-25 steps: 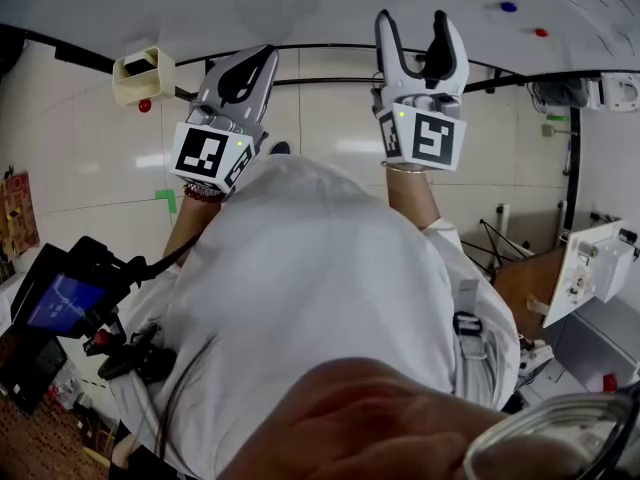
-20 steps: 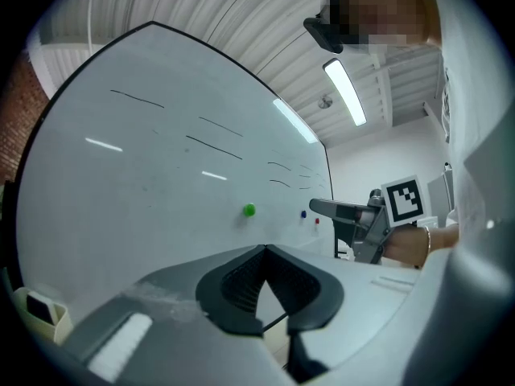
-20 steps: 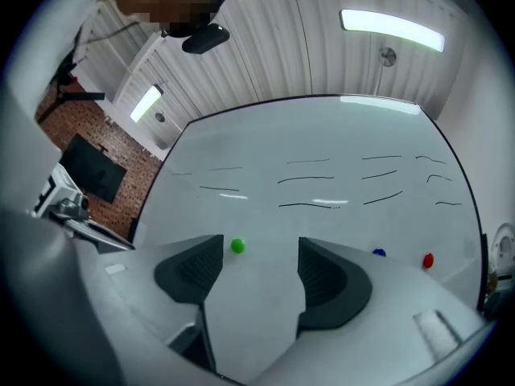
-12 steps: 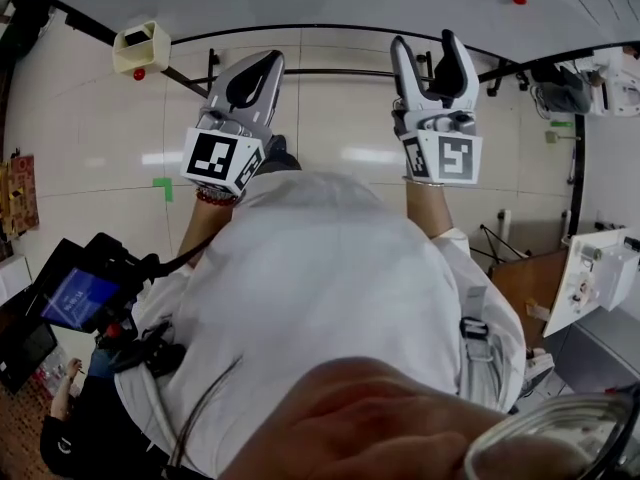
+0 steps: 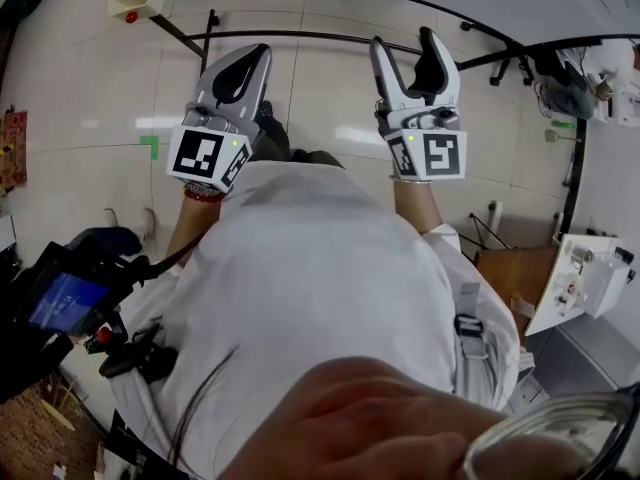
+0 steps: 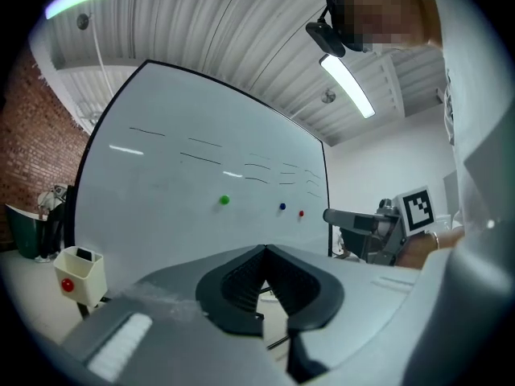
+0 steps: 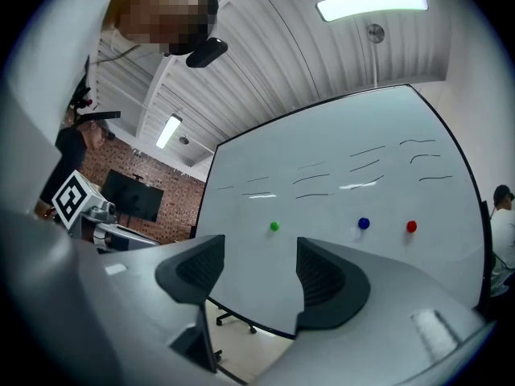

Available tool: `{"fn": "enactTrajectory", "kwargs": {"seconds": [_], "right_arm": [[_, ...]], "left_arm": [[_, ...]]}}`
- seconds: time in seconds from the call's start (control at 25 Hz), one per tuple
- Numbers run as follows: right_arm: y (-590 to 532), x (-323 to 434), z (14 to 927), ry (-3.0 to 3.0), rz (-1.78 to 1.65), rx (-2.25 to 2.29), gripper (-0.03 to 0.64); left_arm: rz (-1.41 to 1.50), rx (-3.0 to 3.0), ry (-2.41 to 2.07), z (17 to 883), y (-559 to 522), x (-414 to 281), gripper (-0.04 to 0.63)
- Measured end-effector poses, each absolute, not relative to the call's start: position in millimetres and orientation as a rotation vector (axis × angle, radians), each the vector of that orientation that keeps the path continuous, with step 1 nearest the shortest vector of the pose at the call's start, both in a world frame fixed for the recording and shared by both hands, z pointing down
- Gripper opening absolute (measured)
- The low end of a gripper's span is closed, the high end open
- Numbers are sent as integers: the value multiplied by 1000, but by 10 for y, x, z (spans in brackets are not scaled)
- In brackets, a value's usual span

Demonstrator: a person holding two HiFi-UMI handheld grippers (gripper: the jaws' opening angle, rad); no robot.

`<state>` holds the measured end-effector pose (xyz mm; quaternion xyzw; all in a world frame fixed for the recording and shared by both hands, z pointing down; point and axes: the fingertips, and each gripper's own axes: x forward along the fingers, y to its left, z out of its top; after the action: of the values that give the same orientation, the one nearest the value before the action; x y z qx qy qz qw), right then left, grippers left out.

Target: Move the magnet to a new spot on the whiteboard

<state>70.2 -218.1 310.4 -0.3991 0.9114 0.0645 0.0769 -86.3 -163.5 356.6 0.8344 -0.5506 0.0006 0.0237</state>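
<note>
Right gripper [image 7: 259, 256] has lowered, jaws wide, just closing slightly, empty; left gripper [image 6: 264, 252] pinched together. Magnets [image 7: 363, 223] ahead on whiteboard [image 7: 338, 183], apparently unreached.

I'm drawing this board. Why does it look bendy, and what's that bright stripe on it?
Right gripper view: the wide lens bows the whiteboard, and the white stripe is glare, likely from a ceiling light. Left gripper view: same bending, two glare stripes.

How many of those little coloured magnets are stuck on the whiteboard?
3, in a row on the whiteboard: a green magnet at left, a blue magnet to its right, a red magnet just beyond. The right gripper hides the board's lower part, so more could be there.
</note>
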Motion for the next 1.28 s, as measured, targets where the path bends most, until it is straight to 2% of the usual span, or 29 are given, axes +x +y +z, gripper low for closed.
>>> {"fn": "enactTrajectory", "kwargs": {"seconds": [0.28,0.6,1.04,1.28], "right_arm": [[-1992,520,3188,2734,28,-1169,278],[-1604,917,3166,2696,80,-1321,278],[-405,364,3069,2648,-74,-1320,278],[-314,725,3030,2621,-51,-1362,278]], "left_arm": [[25,2551,-1721,3528,-1464,-1160,6],[-15,2646,-1600,3532,-1313,-881,6],[-17,2635,-1545,3409,-225,-1417,6],[-36,2616,-1620,3323,78,-1441,6]]}}
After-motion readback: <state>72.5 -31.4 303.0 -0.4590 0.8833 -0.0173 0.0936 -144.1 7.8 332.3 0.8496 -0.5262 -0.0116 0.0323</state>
